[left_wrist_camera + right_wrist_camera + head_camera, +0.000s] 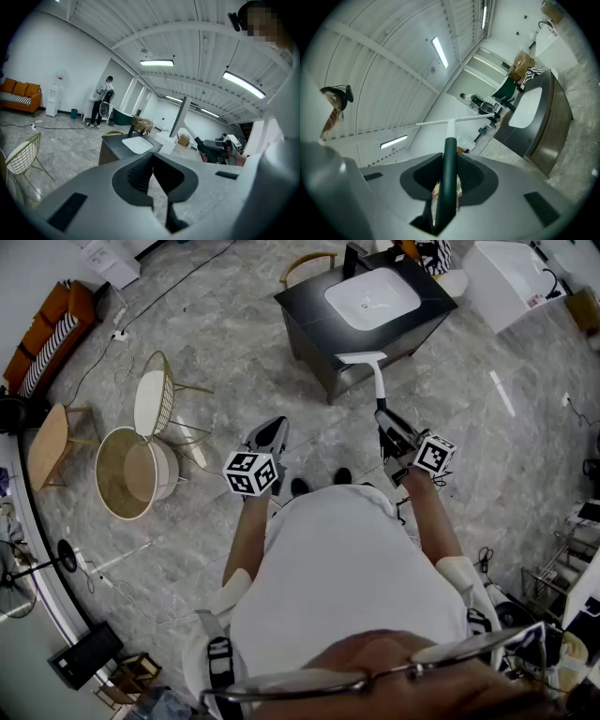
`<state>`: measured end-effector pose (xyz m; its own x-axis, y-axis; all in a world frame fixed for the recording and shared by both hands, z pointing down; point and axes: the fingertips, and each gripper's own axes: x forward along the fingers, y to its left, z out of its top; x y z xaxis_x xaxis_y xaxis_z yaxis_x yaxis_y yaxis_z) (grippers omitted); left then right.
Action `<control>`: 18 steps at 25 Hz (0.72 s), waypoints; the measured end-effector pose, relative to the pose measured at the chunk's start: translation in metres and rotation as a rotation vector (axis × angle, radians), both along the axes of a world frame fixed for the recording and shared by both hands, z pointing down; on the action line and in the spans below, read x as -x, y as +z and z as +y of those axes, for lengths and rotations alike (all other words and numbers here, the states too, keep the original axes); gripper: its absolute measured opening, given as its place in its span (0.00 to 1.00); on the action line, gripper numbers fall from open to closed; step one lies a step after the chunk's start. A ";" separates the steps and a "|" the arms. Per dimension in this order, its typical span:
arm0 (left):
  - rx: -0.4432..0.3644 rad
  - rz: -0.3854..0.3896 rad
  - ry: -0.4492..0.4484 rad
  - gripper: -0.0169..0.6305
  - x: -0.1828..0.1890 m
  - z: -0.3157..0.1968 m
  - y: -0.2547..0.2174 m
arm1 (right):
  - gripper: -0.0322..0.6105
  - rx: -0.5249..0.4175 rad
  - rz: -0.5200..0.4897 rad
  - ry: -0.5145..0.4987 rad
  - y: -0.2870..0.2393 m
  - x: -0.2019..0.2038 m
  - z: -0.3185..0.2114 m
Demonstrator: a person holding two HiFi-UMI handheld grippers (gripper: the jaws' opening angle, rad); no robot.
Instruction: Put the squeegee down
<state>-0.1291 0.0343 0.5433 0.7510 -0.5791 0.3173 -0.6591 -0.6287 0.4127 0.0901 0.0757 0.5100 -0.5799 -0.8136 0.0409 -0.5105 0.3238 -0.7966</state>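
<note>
Dark-green squeegee [449, 154] handle clamped in my R tool [385, 420], blade near sink worktop [305, 306]; L tool [274, 427] jaws together, empty

We list, on the grey marbled floor [234, 343]:
- one dark vanity cabinet [305, 298] with a white basin [372, 298] set in its top
- one wire chair [152, 401] with a white seat
- just beside it, one round tan tub [127, 474]
- one wooden side table [49, 442]
- one orange sofa [56, 306] against the wall

We also note a white water dispenser [53, 96] and, further along that wall, a person [101, 108] standing.
</note>
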 end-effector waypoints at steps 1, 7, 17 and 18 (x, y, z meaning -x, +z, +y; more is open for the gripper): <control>0.000 0.001 -0.001 0.03 0.000 0.000 0.000 | 0.21 0.003 -0.009 0.002 0.001 0.000 0.000; 0.001 0.003 -0.005 0.03 0.000 0.000 0.000 | 0.21 0.004 -0.024 0.003 0.001 0.000 0.000; 0.007 -0.006 -0.017 0.03 0.003 0.004 0.002 | 0.21 -0.007 -0.041 -0.005 -0.001 0.000 0.000; 0.008 -0.007 -0.022 0.03 0.003 0.004 0.002 | 0.21 -0.005 -0.039 -0.006 0.000 -0.001 0.000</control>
<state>-0.1319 0.0382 0.5453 0.7357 -0.5931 0.3270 -0.6758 -0.6108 0.4127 0.0912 0.0759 0.5101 -0.5855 -0.8105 0.0145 -0.4776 0.3304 -0.8141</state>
